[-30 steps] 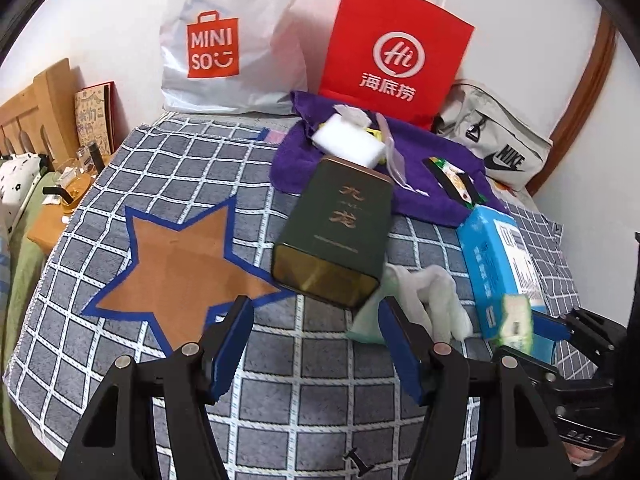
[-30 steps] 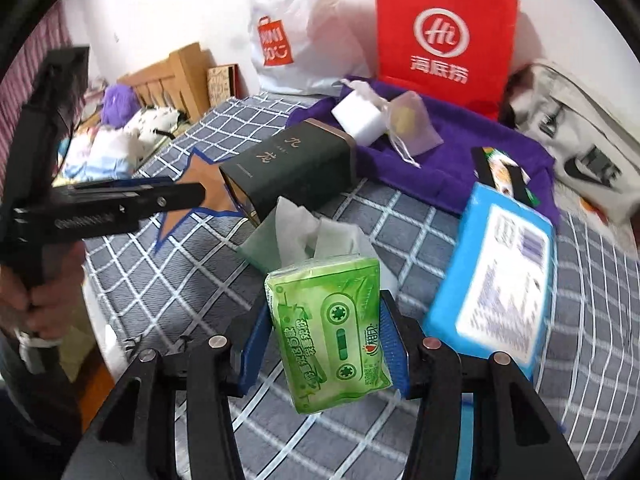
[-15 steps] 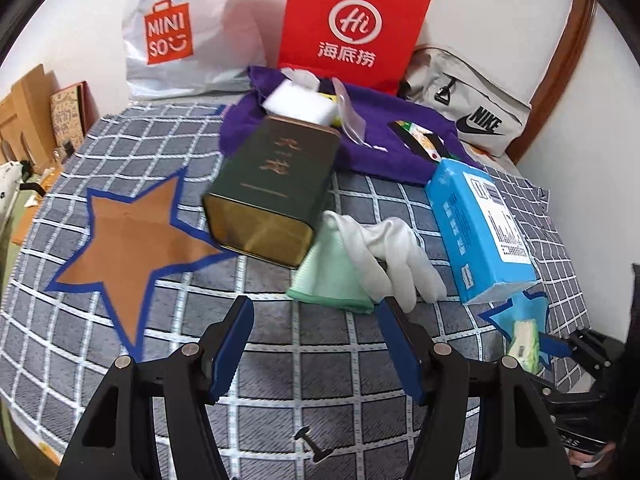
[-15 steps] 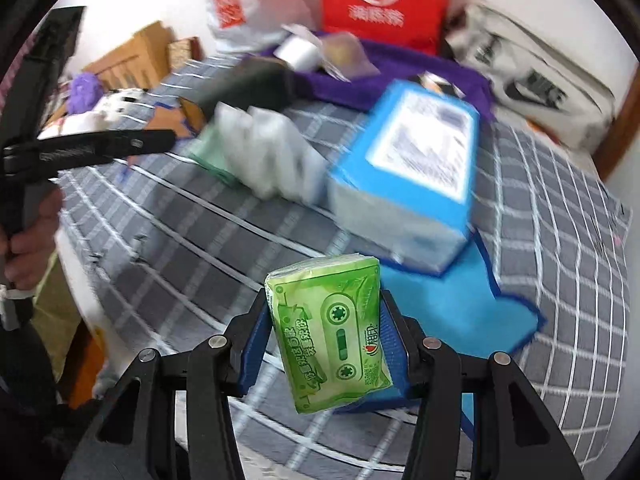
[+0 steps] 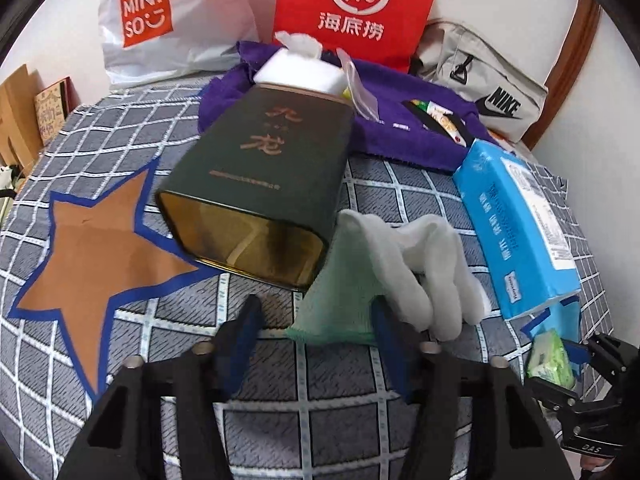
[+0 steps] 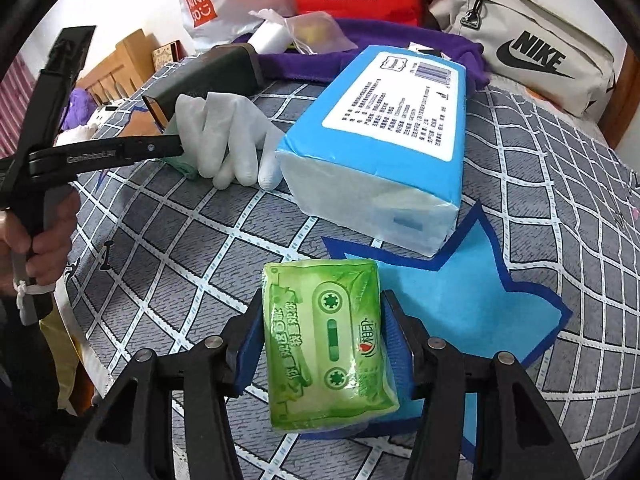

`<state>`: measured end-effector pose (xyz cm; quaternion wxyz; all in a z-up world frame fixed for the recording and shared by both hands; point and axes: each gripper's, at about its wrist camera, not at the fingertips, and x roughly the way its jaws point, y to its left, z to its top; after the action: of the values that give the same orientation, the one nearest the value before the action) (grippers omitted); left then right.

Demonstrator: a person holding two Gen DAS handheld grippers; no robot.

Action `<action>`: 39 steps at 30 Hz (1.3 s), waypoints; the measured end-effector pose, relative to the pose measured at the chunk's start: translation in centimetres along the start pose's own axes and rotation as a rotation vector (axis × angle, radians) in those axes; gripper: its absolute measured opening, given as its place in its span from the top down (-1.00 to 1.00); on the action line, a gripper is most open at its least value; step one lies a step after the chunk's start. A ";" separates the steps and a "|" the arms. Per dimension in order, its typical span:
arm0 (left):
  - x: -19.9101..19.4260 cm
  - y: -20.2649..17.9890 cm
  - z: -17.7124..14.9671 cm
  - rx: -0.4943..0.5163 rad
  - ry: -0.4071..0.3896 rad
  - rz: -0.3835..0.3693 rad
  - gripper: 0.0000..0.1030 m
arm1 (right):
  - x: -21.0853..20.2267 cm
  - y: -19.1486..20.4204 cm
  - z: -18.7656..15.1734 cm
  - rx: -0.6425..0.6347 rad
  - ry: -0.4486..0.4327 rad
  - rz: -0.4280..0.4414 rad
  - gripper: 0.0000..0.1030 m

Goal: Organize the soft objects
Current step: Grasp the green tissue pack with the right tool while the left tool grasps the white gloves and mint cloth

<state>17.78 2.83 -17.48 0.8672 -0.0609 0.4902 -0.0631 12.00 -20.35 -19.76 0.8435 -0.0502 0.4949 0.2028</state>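
My right gripper (image 6: 322, 344) is shut on a green tissue pack (image 6: 326, 344), held low over a blue star mat (image 6: 472, 312). A big blue tissue package (image 6: 380, 140) lies partly on that mat. My left gripper (image 5: 316, 336) is open, its fingers on either side of the cuff of a green cloth (image 5: 336, 292) with a white glove (image 5: 424, 264) on it. The green pack also shows in the left wrist view (image 5: 550, 360).
A dark green tin (image 5: 264, 184) lies on its side by a brown star mat (image 5: 96, 256). A purple towel (image 5: 404, 128) with small items, a red bag (image 5: 352, 4), a white Miniso bag (image 5: 160, 16) and a Nike bag (image 5: 484, 92) line the back.
My right gripper has carried the green pack down over the blue star mat. My left gripper has moved forward to the green cloth and glove.
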 end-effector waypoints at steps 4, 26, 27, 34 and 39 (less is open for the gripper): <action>0.3 -0.1 0.4 0.010 0.012 -0.008 0.57 | -0.2 0.3 -0.2 -0.022 -0.007 -0.022 -0.23; -8.7 5.3 -4.6 -0.068 -0.044 0.041 0.77 | -2.6 -0.1 -1.8 0.110 -0.098 -0.025 -0.56; -8.8 5.5 -4.7 -0.073 -0.043 0.043 0.70 | -2.6 -0.1 -1.9 0.110 -0.097 -0.028 -0.56; -8.4 4.3 -3.6 -0.074 -0.075 0.007 -0.32 | -2.6 -0.5 -2.1 0.125 -0.102 -0.025 -0.56; -5.3 2.7 -2.5 -0.061 -0.019 0.041 -0.37 | -1.9 -0.7 -1.9 0.131 -0.093 0.003 -0.56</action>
<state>13.05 6.26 -14.72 0.8707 -0.0778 0.4847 -0.0297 9.91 -22.08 -19.22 0.8668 0.0153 0.4673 0.1733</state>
